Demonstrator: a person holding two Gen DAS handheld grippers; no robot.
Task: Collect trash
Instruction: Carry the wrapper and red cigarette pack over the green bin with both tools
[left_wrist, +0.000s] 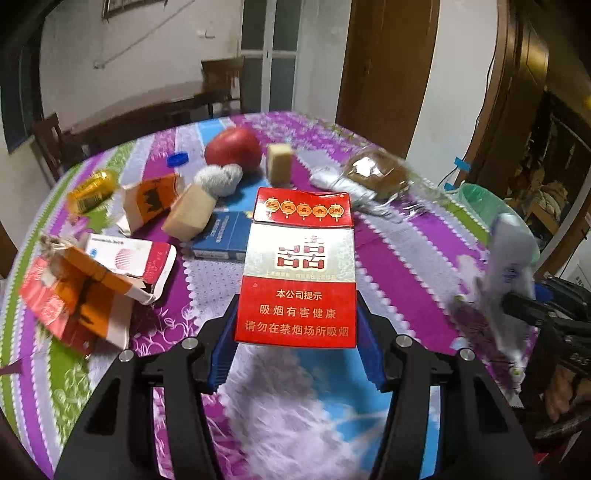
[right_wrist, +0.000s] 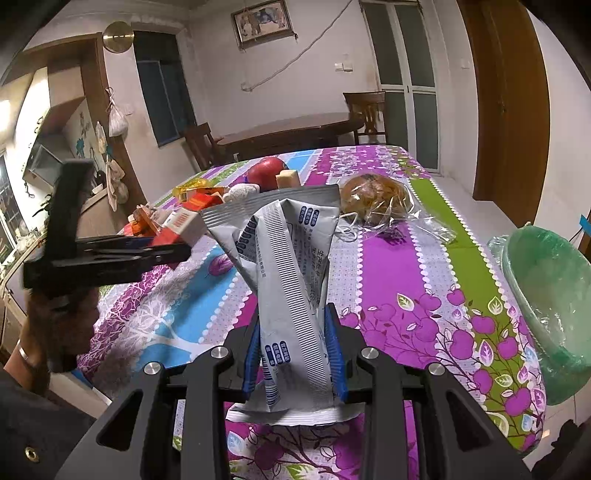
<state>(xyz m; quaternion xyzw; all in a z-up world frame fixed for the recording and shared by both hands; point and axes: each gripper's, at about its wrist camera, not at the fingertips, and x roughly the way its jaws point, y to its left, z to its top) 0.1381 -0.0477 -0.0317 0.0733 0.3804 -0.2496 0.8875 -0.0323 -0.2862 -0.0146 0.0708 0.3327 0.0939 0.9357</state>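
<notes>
In the left wrist view, the left gripper (left_wrist: 297, 343) fills the bottom of the frame, its blue-padded fingers (left_wrist: 223, 354) clamped on the lower sides of a red and white cigarette pack (left_wrist: 298, 269), which stands upright at the centre, lifted above the tabletop (left_wrist: 399, 266) with its purple, blue and green floral cloth. At the right edge, blurred, the right gripper (left_wrist: 517, 301) grips a grey snack wrapper (left_wrist: 508, 266). At lower left lies a torn orange and red carton (left_wrist: 79, 299), touching a white and red box (left_wrist: 136, 256). Behind the held pack lies a blue box (left_wrist: 221, 236), with a tan block (left_wrist: 190, 213) leaning over it, and another orange carton (left_wrist: 149, 201) to the left. Farther back sit a yellow wrapper (left_wrist: 92, 190), a white crumpled wad (left_wrist: 219, 179), a blue bottle cap (left_wrist: 177, 159), a red apple (left_wrist: 233, 148) and a second tan block (left_wrist: 279, 163). At upper right, a bun in clear plastic (left_wrist: 380, 171) rests beside a silver wrapper (left_wrist: 340, 182). In the right wrist view, the right gripper's (right_wrist: 297, 354) fingers (right_wrist: 336, 350) pinch the grey snack wrapper (right_wrist: 291, 280) at bottom centre, its crumpled top fanning upward. A bin lined with a green bag (right_wrist: 546, 295) stands at the right edge, beside the tabletop's (right_wrist: 406, 280) corner.
</notes>
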